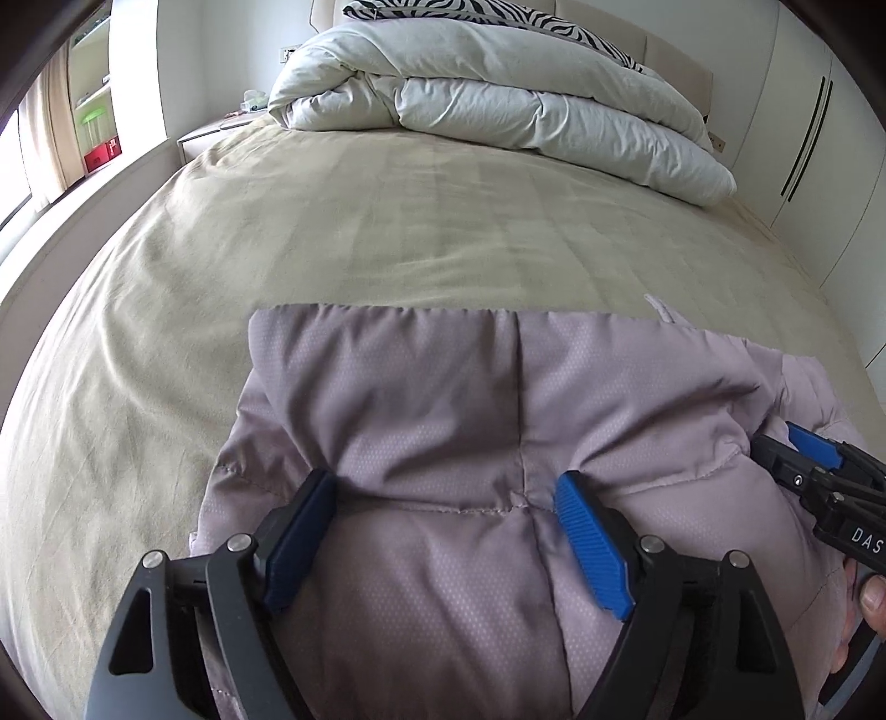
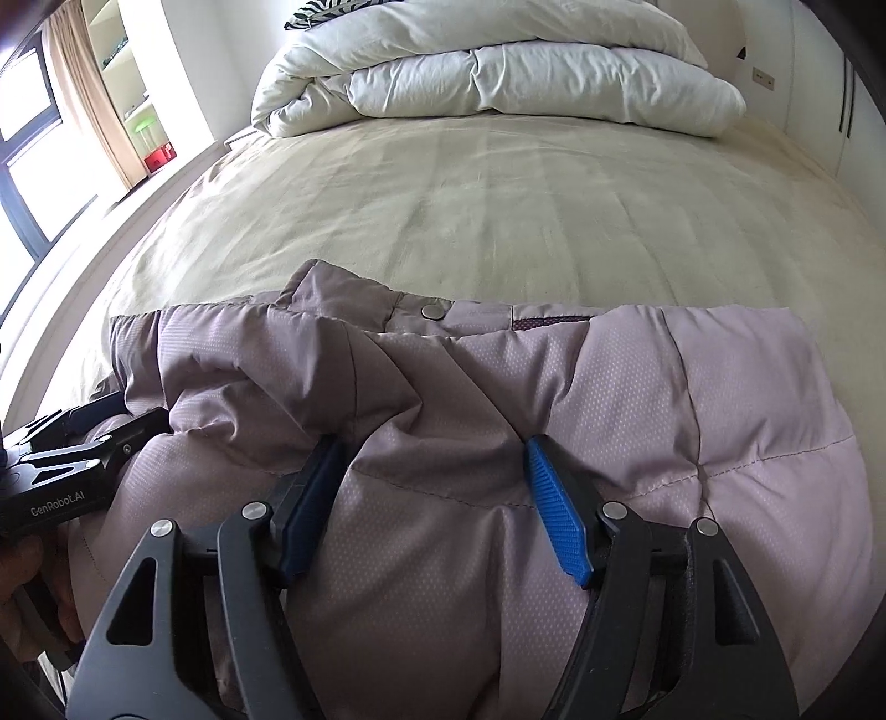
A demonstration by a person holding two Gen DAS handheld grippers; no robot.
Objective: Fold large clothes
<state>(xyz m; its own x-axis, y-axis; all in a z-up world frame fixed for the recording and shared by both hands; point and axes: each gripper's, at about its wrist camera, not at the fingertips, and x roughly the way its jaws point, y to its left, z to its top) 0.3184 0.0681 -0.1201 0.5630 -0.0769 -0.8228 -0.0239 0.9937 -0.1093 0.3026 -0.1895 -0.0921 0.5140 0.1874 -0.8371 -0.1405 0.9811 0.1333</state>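
A mauve quilted puffer jacket point(image 1: 443, 399) lies folded at the near end of the bed; it also shows in the right wrist view point(image 2: 609, 387), with a snap button at its far edge. My left gripper point(image 1: 446, 487) is open, its blue pads spread wide and pressed down on the jacket's left part. My right gripper point(image 2: 434, 448) is open too, pads spread on the jacket's right part. Each gripper shows in the other's view, the right one point(image 1: 803, 459) at the right edge and the left one point(image 2: 83, 443) at the left edge.
The beige bed sheet point(image 1: 387, 221) stretches beyond the jacket. A bundled white duvet point(image 1: 487, 99) and a zebra-print pillow point(image 1: 498, 14) lie at the head. White wardrobe doors point(image 1: 803, 138) stand right; a window and shelves are at the left.
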